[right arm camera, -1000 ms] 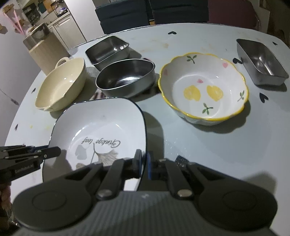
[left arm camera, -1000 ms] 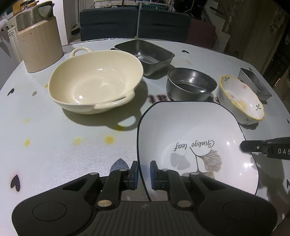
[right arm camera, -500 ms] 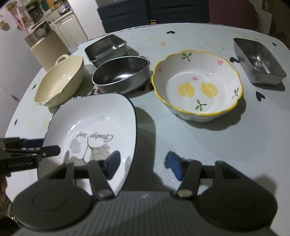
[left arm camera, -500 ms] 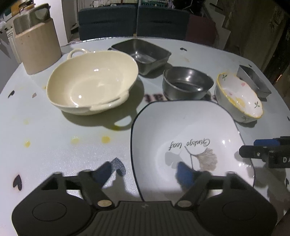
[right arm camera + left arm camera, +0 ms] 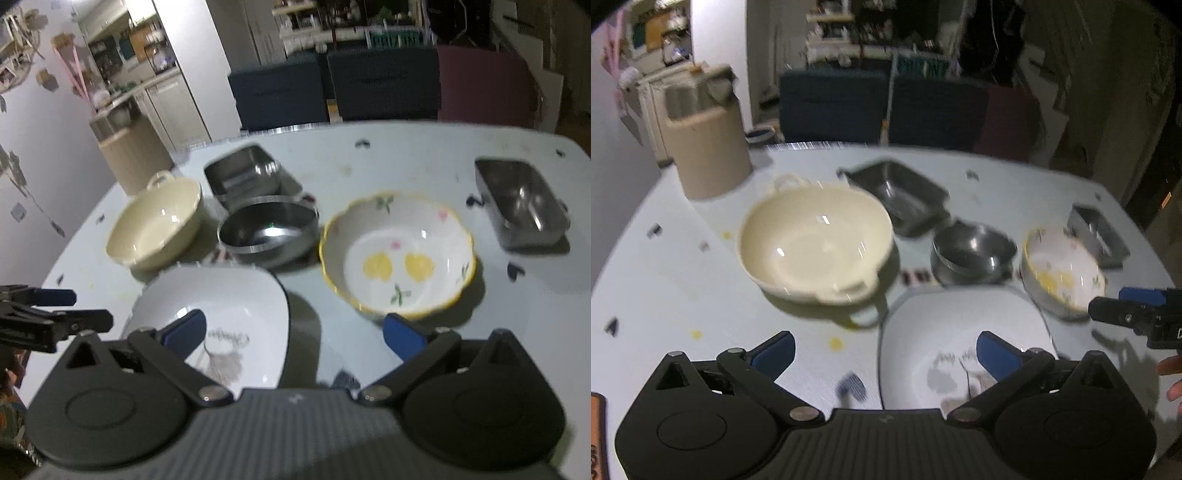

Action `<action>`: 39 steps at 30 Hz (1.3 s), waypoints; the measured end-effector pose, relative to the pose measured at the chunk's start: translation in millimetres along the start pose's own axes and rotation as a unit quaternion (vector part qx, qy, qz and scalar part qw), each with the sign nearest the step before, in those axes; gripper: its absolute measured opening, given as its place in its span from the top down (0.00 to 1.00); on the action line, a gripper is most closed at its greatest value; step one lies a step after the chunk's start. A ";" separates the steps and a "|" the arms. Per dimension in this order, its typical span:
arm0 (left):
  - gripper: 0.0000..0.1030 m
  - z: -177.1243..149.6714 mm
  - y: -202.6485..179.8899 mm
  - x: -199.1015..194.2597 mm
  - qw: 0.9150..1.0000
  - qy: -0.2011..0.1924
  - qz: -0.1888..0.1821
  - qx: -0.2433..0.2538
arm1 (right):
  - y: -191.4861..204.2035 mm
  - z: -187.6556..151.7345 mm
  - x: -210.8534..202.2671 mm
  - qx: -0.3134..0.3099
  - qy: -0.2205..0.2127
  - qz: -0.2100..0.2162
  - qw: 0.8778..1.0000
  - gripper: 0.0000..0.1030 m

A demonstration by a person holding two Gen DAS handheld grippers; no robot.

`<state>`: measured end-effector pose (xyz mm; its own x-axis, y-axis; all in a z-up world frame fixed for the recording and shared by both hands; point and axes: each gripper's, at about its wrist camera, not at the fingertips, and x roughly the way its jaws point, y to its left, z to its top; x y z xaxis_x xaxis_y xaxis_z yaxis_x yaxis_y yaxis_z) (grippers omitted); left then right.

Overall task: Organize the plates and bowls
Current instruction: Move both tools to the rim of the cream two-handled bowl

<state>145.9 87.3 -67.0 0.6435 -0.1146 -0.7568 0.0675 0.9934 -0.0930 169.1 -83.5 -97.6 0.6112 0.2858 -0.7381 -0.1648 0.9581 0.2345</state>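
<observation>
While both jaws are opening, empty, left gripper (image 5: 884, 349) and right gripper (image 5: 293, 332) should lift clear of the white plate (image 5: 236, 295) at the tabletop's near edge without nudging it.

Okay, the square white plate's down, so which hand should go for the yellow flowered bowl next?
Right, probably. The yellow flowered bowl sits directly ahead of the right gripper, whose jaws are opening with nothing between them. From the left gripper, also opening and empty, the bowl lies far off to the side beyond the square white plate.
</observation>
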 end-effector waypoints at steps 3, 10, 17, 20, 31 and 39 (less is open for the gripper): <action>0.00 12.1 10.8 -15.5 0.999 -0.029 0.006 -0.022 | 5.0 11.3 -7.9 -0.004 -0.025 0.006 1.000 0.00; 0.00 34.5 27.5 -29.1 0.996 -0.069 0.027 -0.045 | 23.1 35.0 -20.9 -0.003 -0.088 0.025 0.996 0.00; 0.00 56.8 50.3 -16.7 0.991 -0.085 0.067 -0.076 | 43.8 54.2 -4.8 0.012 -0.094 0.035 0.995 0.00; 0.00 64.9 60.3 -4.1 0.989 -0.085 0.088 -0.081 | 53.1 58.4 5.6 0.013 -0.092 0.037 0.995 0.00; 0.00 83.4 93.9 43.8 0.984 -0.061 0.123 -0.114 | 76.5 69.2 46.8 0.029 -0.073 0.059 0.995 0.00; 0.00 89.5 102.0 85.5 0.983 -0.013 0.164 -0.076 | 99.7 75.3 84.6 0.003 -0.007 0.077 0.997 0.00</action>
<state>276.0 179.6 -83.3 0.6305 0.2146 -0.7459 -0.2614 0.9636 0.0563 262.6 34.6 -88.9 0.5894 0.4293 -0.6843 -0.2529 0.9026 0.3484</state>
